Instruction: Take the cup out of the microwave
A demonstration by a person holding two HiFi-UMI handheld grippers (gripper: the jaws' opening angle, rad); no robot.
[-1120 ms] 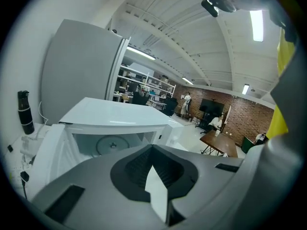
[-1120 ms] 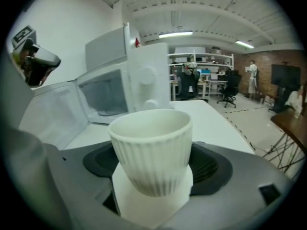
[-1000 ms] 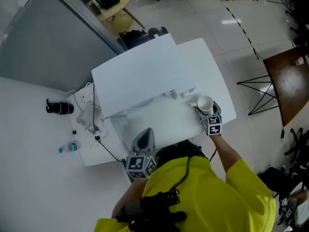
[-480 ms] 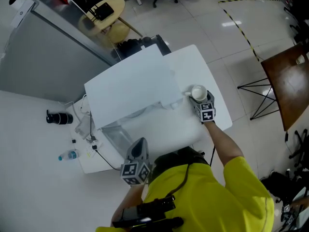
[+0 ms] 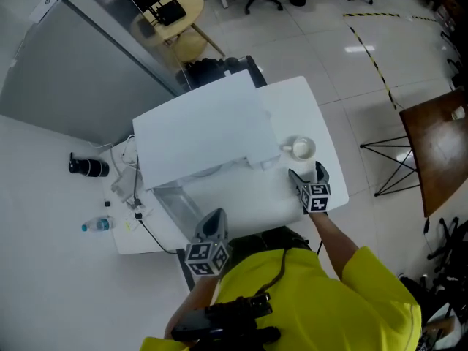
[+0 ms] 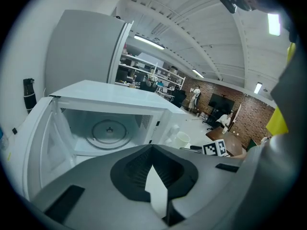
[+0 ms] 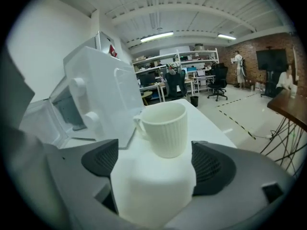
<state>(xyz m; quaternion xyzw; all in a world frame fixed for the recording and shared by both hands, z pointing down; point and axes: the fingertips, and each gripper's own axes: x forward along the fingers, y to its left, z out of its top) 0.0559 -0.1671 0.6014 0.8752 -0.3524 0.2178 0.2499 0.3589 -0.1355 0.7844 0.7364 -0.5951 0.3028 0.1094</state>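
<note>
A white ribbed cup (image 5: 300,149) stands upright on the white table (image 5: 327,168), to the right of the white microwave (image 5: 201,131). My right gripper (image 5: 307,176) is a little nearer to me than the cup, and its jaws are opening with nothing between them. In the right gripper view the cup (image 7: 166,127) stands just beyond the pads (image 7: 214,168), handle to the left. The microwave's door (image 6: 45,140) hangs open and the cavity holds only the glass turntable (image 6: 110,130). My left gripper (image 5: 213,228) is shut in front of the open microwave, holding nothing.
Cables (image 5: 131,185) lie at the table's left end. On the floor to the left are a black cylinder (image 5: 88,167) and a water bottle (image 5: 96,225). A brown wooden table (image 5: 437,139) and a folding stand (image 5: 391,159) are to the right.
The right gripper set the cup down on the table, let go and drew back toward me. The left gripper stayed in front of the microwave.
</note>
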